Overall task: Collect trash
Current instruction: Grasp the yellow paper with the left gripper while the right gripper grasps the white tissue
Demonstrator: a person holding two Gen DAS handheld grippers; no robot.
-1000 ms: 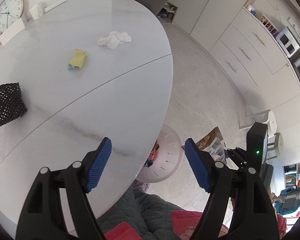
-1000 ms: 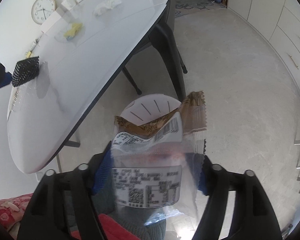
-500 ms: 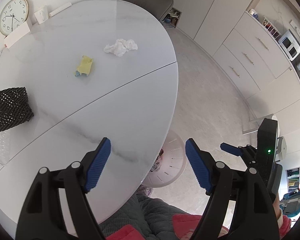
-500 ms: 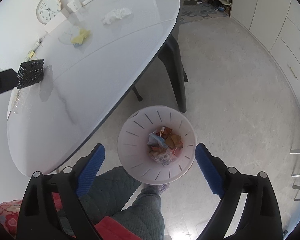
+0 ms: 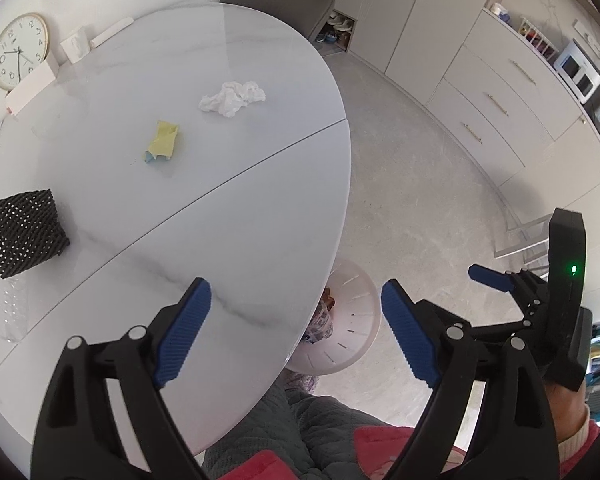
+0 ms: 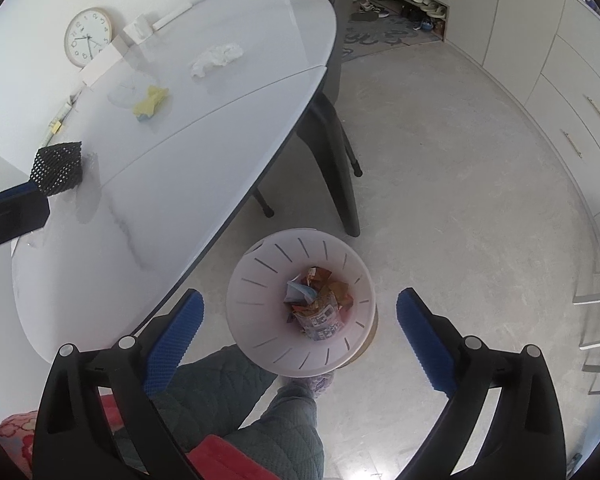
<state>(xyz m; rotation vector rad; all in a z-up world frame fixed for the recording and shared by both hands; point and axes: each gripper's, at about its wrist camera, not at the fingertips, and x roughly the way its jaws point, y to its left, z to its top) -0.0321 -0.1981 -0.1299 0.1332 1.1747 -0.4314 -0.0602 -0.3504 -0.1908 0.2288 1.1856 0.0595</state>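
On the pale floor just off the table's near curved edge stands a white slotted bin (image 6: 300, 300), with crumpled snack wrappers (image 6: 320, 304) heaped in its bottom. Directly above it the right gripper (image 6: 298, 320) hangs with its blue fingers (image 6: 422, 336) spread wide, nothing between them. The left gripper (image 5: 296, 328) is held over the near edge of the table (image 5: 220, 232), its fingers (image 5: 184, 328) likewise wide and empty; the bin (image 5: 352, 328) shows partly under the table's rim.

The table is a white marbled oval with a seam running across it. Toward its far side lies a crumpled white tissue (image 5: 232, 98), and near it, closer to the middle, a yellow scrap of paper (image 5: 163, 142). A black mesh holder (image 5: 26, 232) sits at the left edge. A round clock (image 5: 18, 52) leans at the wall edge beside small white boxes. A dark chair (image 6: 332, 136) stands at the table's far end. Pale cabinets with drawers (image 5: 496, 100) line the room, and shoes fill a low recess (image 6: 400, 0) in the far wall.
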